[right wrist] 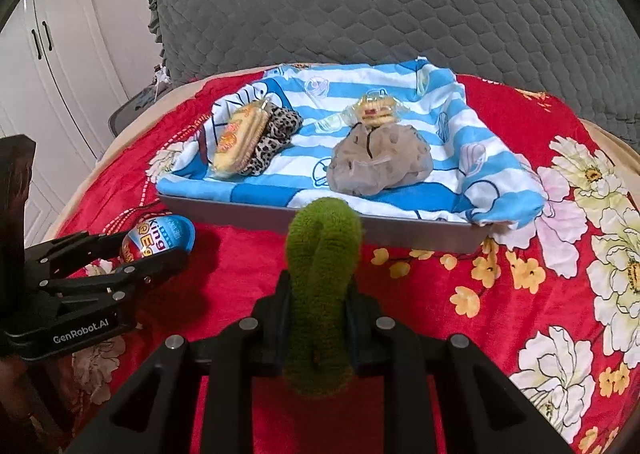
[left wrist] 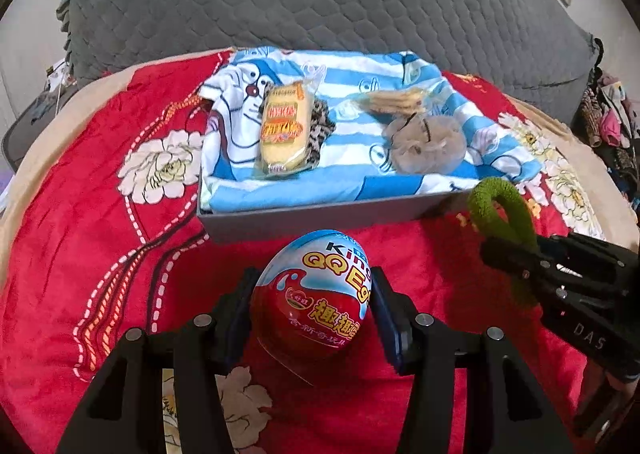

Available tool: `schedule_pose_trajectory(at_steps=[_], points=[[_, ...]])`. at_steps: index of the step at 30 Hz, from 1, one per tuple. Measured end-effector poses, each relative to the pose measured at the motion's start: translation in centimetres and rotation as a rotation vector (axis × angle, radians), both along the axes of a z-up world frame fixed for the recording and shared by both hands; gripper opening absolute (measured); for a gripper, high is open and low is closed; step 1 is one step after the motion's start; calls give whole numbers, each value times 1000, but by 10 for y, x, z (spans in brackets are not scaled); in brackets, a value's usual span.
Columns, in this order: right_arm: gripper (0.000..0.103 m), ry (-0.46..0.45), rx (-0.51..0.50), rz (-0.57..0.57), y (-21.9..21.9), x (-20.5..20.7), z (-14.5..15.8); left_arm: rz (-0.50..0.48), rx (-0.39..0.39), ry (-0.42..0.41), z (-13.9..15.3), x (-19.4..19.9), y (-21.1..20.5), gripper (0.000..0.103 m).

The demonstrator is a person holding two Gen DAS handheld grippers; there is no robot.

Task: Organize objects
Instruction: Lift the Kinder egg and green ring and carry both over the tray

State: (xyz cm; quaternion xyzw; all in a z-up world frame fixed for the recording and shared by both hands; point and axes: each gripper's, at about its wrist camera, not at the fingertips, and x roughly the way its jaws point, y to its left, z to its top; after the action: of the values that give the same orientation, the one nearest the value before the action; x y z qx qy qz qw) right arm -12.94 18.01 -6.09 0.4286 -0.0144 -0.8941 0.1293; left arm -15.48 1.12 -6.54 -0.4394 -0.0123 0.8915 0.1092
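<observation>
The left gripper is squeezing a shiny red, white and blue toy egg. The right gripper is pinching a fuzzy green loop. Both are hanging over the red flowery blanket, near the gray tray.

One egg, one green scrunchie, two biscuit packs, one tray.
</observation>
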Motion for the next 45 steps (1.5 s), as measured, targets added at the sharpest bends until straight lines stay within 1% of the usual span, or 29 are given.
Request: schedule_pose_trajectory(at_steps=[15, 26, 36, 45], points=[[23, 57, 2, 17, -2, 33, 43, -4, -7, 74, 51, 26, 9, 55], [23, 105, 4, 16, 4, 57, 77, -7, 6, 119, 88, 46, 20, 55], [23, 158, -11, 7, 7, 58, 119, -33, 4, 179, 132, 48, 36, 55], [23, 200, -9, -6, 14, 42, 157, -26, 8, 215, 166, 34, 46, 55]])
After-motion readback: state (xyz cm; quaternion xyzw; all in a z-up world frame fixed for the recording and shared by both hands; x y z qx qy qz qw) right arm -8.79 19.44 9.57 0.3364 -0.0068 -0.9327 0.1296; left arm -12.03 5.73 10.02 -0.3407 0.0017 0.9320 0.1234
